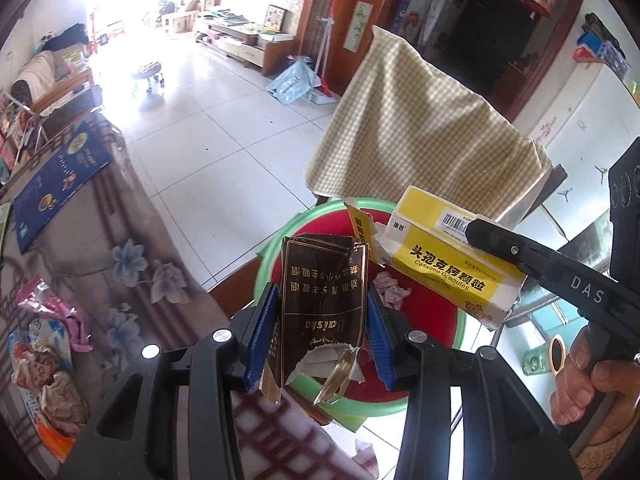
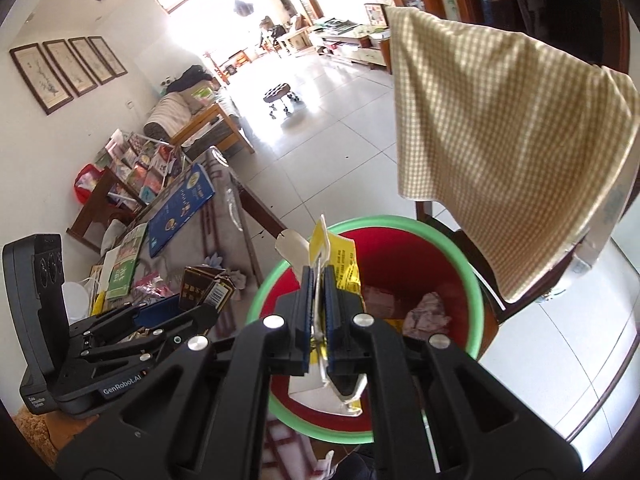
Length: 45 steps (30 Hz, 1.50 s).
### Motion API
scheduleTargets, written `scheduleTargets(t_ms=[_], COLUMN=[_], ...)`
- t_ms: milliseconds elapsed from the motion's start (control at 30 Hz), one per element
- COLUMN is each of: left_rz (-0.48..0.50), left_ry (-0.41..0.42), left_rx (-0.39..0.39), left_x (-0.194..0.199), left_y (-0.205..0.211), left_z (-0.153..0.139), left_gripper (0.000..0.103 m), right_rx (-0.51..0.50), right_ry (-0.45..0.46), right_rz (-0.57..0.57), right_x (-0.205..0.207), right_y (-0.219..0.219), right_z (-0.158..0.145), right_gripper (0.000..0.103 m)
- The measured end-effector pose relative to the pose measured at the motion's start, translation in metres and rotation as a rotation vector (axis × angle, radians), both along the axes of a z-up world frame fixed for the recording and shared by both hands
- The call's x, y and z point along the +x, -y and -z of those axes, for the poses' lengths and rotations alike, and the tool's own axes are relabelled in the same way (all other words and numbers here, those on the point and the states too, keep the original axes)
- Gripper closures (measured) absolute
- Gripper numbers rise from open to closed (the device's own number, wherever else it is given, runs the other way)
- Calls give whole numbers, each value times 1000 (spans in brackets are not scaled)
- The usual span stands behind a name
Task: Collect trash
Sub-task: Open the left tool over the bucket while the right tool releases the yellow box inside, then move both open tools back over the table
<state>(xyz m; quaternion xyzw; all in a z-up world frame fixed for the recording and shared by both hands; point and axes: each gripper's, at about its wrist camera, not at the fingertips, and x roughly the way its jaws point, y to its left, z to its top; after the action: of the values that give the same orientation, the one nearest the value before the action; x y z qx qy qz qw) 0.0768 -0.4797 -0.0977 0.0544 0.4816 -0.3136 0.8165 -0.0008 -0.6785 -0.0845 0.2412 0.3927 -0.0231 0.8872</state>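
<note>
1. Far left of the left wrist view: crumpled wrappers (image 1: pixel 44 344) lie on the floral tablecloth (image 1: pixel 132 240); one is pink foil, the others are brown and white. A blue booklet (image 1: pixel 60 176) lies flat further back on the same cloth.
2. Centre: left gripper (image 1: pixel 320 326) has its blue pads (image 1: pixel 262 332) on both sides of a torn brown cigarette pack (image 1: pixel 322 300). Jaws at a medium gap, pack pinched between them and standing upright, text upside down to the camera, torn bottom edge with gold foil hanging loose.
3. The pack sits over the near rim of the red bin (image 1: pixel 432 320), which has a green rim. Crumpled pinkish paper (image 1: pixel 390 292) is already inside on the bin floor.
4. Right of that: yellow medicine box (image 1: pixel 448 268), "Cefixime Granules" printed on it, one end torn open, held tilted over the bin. The right gripper finger comes in from the right and lies along the box's top edge.
5. Right wrist view: right gripper (image 2: pixel 319 304) nearly closed, jaws narrow, clamping the flattened yellow box (image 2: pixel 340 264) edge-on. The box is above the bin opening (image 2: pixel 400 256), near its left rim.
6. Left of it in that view, the left gripper (image 2: pixel 168 320) with the brown pack (image 2: pixel 204 286) is just beside the bin rim.
7. Far right, both views: yellow checked cloth (image 2: pixel 500 136) draped over a chair back behind the bin.
</note>
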Motion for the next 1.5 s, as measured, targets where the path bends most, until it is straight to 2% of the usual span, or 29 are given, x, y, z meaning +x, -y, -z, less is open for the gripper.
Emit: scheduleTargets(t_ms=[333, 700, 733, 800, 900, 1033, 1133, 1200, 1333, 1500], left_rz=[52, 51, 45, 36, 19, -13, -53, -91, -191, -376], left_ry=[-49, -77, -77, -75, -70, -65, -56, -49, -53, -39], left_rx=[12, 29, 31, 22, 4, -4, -3, 1, 7, 19], left_x=[0, -3, -3, -3, -3, -4, -4, -3, -2, -5], left_y=[27, 34, 34, 31, 24, 7, -13, -30, -69, -141], left_z=[15, 23, 23, 22, 18, 14, 12, 11, 14, 18], left_gripper=[63, 61, 59, 44, 35, 34, 34, 34, 34, 34], right_rx=[-6, -4, -3, -3, -1, 10, 16, 15, 1, -11], right_ry=[-8, -17, -17, -18, -19, -10, -5, 0, 6, 7], right_rz=[57, 63, 63, 62, 60, 52, 50, 43, 9, -38], right_x=[-15, -18, -18, -17, -18, -17, -14, -12, -5, 6], right_y=[20, 23, 23, 23, 22, 18, 13, 9, -6, -27], right_z=[1, 4, 4, 4, 4, 4, 3, 1, -2, -4], right_gripper=[97, 97, 97, 97, 97, 94, 75, 70, 62, 58])
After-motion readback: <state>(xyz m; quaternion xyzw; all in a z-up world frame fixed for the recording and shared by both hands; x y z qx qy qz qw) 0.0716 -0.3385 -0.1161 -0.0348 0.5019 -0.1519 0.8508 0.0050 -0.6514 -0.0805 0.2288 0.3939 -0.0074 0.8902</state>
